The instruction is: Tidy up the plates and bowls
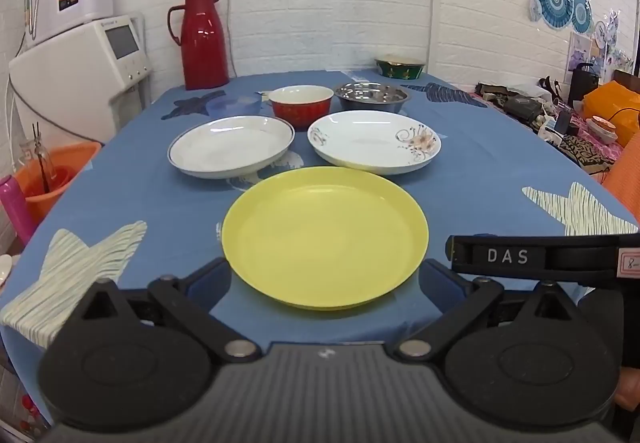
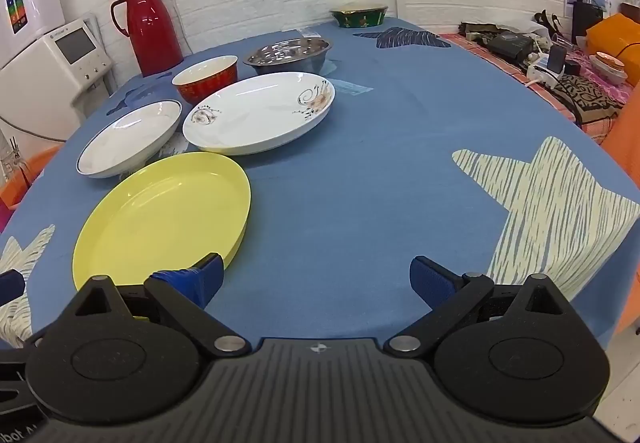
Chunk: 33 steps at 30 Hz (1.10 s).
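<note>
Your table (image 1: 480,179), draped in blue star-print cloth, bears a yellow plate (image 1: 325,235); behind it lie a grey-rimmed plate (image 1: 231,145) and floral plate (image 1: 374,142), then a red bowl (image 1: 301,105), steel bowl (image 1: 372,96), red thermos (image 1: 202,43).

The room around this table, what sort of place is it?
Probably a lived-in home dining corner. A blue tablecloth carries plates and bowls, a red thermos jug stands by the white brick wall, and a water dispenser sits beside the table.

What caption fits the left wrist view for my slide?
Open left gripper faces a yellow plate, two white plates, red bowl and steel bowl.
</note>
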Each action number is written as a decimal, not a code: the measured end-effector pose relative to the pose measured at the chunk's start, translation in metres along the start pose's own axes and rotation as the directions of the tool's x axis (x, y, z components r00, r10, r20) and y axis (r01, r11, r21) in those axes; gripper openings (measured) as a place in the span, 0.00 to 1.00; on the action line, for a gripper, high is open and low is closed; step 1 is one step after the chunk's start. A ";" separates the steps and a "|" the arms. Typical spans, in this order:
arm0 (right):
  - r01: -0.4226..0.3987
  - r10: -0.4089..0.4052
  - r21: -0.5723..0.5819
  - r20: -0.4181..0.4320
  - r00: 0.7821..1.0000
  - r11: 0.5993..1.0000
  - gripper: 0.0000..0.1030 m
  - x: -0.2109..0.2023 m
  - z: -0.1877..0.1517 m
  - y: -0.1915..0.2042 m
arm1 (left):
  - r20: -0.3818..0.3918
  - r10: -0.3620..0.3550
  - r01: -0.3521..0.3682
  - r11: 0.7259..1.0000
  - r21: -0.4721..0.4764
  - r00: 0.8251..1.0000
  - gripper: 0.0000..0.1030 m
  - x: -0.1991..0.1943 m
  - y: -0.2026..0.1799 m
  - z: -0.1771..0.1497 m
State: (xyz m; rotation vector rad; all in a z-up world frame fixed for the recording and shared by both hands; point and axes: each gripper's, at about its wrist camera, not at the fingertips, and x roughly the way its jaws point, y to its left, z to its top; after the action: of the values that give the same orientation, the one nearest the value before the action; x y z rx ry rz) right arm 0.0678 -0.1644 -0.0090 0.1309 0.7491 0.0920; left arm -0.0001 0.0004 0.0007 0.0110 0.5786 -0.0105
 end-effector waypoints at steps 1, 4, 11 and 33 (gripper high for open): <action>0.000 0.000 -0.001 0.000 1.000 1.000 0.85 0.000 -0.001 0.000 | 0.000 0.000 0.000 1.000 0.000 1.000 0.97 0.000 0.000 0.000; 0.007 -0.006 -0.011 0.013 1.000 1.000 0.85 -0.002 -0.005 0.002 | 0.000 -0.001 0.001 1.000 0.000 1.000 0.97 -0.001 0.001 -0.003; 0.008 -0.008 -0.012 0.009 1.000 1.000 0.85 0.000 -0.004 0.002 | -0.002 -0.001 0.001 1.000 0.000 1.000 0.97 0.003 0.002 -0.005; 0.005 -0.005 -0.020 0.003 1.000 1.000 0.85 0.001 -0.005 0.005 | -0.006 -0.007 0.007 1.000 -0.005 1.000 0.97 0.004 0.001 -0.006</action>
State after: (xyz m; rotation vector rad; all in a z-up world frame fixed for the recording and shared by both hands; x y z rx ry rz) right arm 0.0650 -0.1584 -0.0126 0.1101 0.7449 0.0949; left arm -0.0001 0.0010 -0.0062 0.0044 0.5843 -0.0155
